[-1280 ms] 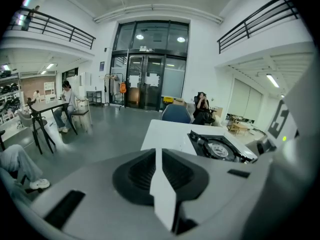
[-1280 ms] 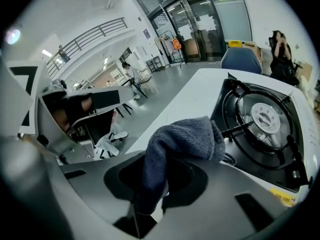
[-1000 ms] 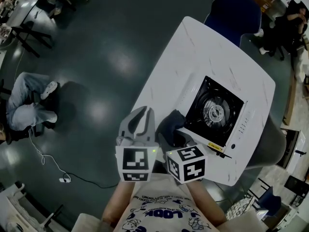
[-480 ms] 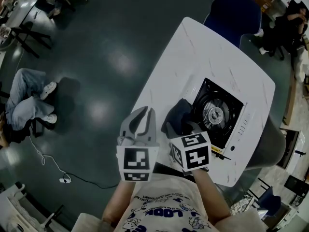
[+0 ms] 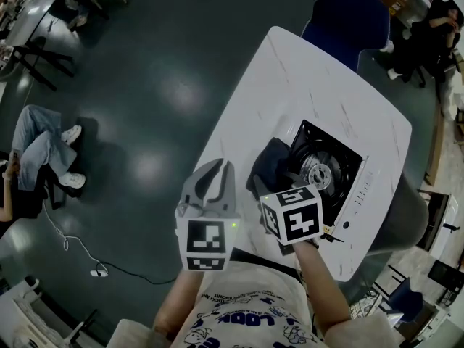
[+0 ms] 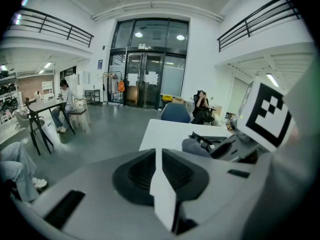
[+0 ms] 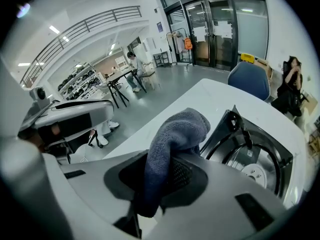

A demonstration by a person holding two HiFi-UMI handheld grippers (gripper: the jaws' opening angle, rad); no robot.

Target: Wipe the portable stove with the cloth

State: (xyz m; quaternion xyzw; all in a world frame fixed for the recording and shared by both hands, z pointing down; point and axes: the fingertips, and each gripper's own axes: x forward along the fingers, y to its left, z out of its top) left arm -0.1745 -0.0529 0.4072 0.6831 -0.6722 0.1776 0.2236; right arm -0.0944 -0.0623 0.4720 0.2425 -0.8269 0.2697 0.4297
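Observation:
The portable stove (image 5: 328, 167) has a black top with a round burner and a white side panel; it stands on the white table (image 5: 312, 78) near its close right corner. My right gripper (image 5: 278, 183) is shut on a dark blue-grey cloth (image 5: 270, 159), which rests at the stove's left edge. In the right gripper view the cloth (image 7: 172, 139) bulges up between the jaws, with the stove (image 7: 255, 159) just to its right. My left gripper (image 5: 216, 170) is held shut and empty over the floor, left of the table. Its shut jaws (image 6: 158, 156) hold nothing.
A blue chair (image 5: 351, 13) stands at the table's far end. A person sits on the floor side at left (image 5: 36, 151), and another sits at upper right (image 5: 435, 20). A cable (image 5: 72, 245) lies on the dark floor.
My right gripper has carried the cloth forward and to the right, up against the stove's left edge. The left gripper has stayed in place.

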